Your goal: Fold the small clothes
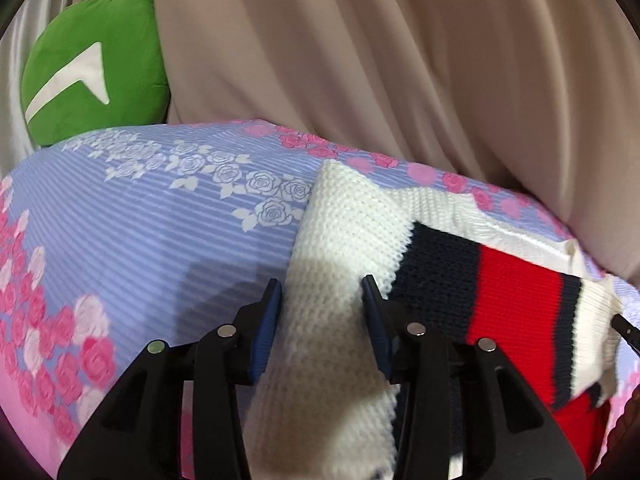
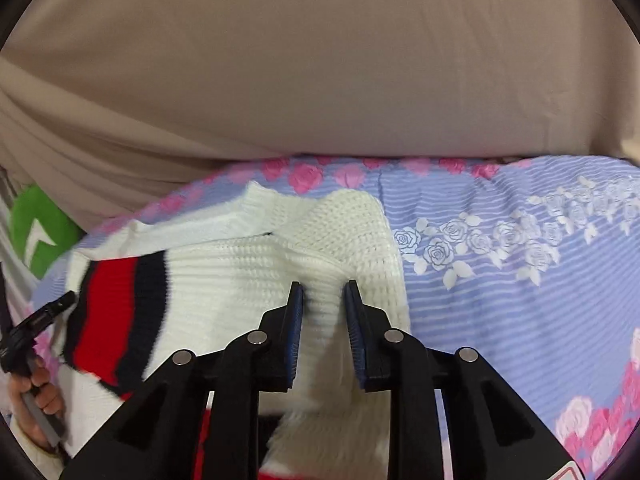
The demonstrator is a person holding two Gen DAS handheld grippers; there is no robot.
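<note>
A small white knit sweater (image 1: 344,232) with navy and red stripes lies on a blue floral bedsheet (image 1: 140,220). My left gripper (image 1: 322,292) has its jaws apart over the sweater's white left part, with knit between the blue pads (image 1: 266,328). In the right wrist view the same sweater (image 2: 240,272) lies ahead. My right gripper (image 2: 323,286) has its jaws close on a raised fold of the white knit. The left gripper's tip (image 2: 44,316) shows at the far left, beside the striped band (image 2: 116,304).
A green plush cushion (image 1: 92,68) sits at the back left. Beige draped fabric (image 1: 400,60) rises behind the bed's far edge. The floral sheet (image 2: 520,260) stretches to the right of the sweater. The person's hand (image 2: 44,396) shows at the lower left.
</note>
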